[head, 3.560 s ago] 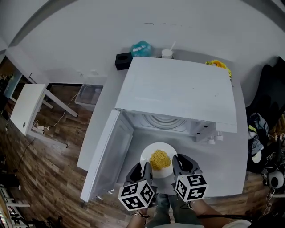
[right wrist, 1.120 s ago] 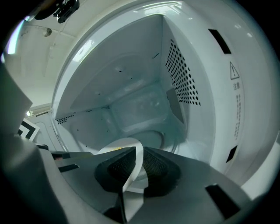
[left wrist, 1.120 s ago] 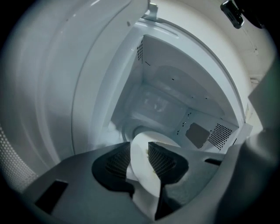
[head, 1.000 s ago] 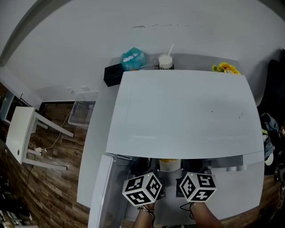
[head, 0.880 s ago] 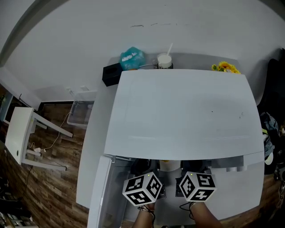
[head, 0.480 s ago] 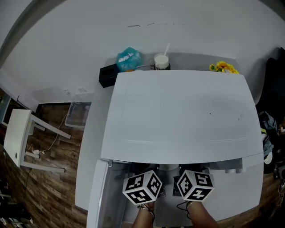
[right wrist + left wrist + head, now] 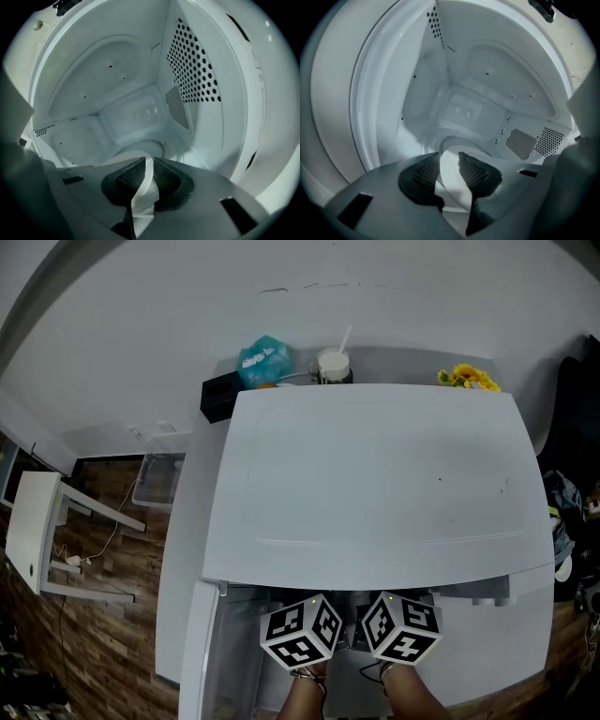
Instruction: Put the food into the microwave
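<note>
My left gripper (image 7: 449, 160) and right gripper (image 7: 147, 165) each clamp the rim of one plate (image 7: 453, 183), inside the one microwave (image 7: 375, 474)

Head view steeply down over microwave (image 7: 375, 474) top; both gripper views close inside, facing shared cavity back wall (image 7: 461, 105)

Soft, even light is falling across the head view, leaving the microwave (image 7: 375, 474) top pale and flat, while the frame is bending and darkening toward its corners. In both gripper views the cavity is glowing dim and cool, a black vignette is ringing the edges, and the close bowl (image 7: 451, 180) rim is blurring between shadowed jaws.
</note>
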Tool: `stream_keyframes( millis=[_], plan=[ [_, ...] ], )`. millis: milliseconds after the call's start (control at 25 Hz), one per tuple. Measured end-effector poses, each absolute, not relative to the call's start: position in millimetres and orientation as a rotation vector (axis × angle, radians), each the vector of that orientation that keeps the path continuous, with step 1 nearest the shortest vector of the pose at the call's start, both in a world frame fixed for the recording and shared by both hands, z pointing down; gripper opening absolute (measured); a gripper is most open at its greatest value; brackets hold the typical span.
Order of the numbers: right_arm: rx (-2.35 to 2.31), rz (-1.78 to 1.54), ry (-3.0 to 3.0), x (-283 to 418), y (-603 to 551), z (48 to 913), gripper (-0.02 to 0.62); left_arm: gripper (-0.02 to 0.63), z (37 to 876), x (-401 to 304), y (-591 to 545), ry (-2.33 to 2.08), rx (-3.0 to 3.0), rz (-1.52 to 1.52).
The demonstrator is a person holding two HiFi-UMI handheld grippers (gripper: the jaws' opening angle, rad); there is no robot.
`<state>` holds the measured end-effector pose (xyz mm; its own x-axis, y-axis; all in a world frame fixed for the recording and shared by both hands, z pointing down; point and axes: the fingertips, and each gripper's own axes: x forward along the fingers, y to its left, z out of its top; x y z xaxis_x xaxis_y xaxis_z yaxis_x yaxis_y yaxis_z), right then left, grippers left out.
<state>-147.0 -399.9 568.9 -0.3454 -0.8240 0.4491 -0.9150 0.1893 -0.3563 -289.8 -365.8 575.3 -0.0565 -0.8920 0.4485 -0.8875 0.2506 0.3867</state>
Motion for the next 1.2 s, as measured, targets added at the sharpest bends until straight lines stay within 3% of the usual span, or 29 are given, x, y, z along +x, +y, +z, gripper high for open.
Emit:
stream_keyframes(
  millis=[920,1040,1200],
  plan=[
    [1.53,0.783,-2.413,-137,-362,557,0.063,0.127,566,-272,-308,-1.96,1.564,-0.061],
    [1.451,0.747,-2.442,-136,-345,552,0.062,0.074,558,-261,-290,-1.975,1.583,-0.013],
    [1.354,0.694,-2.476,-131,-324,540,0.038,0.059,546,-245,-269,-1.97,1.606,0.039]
  ],
)
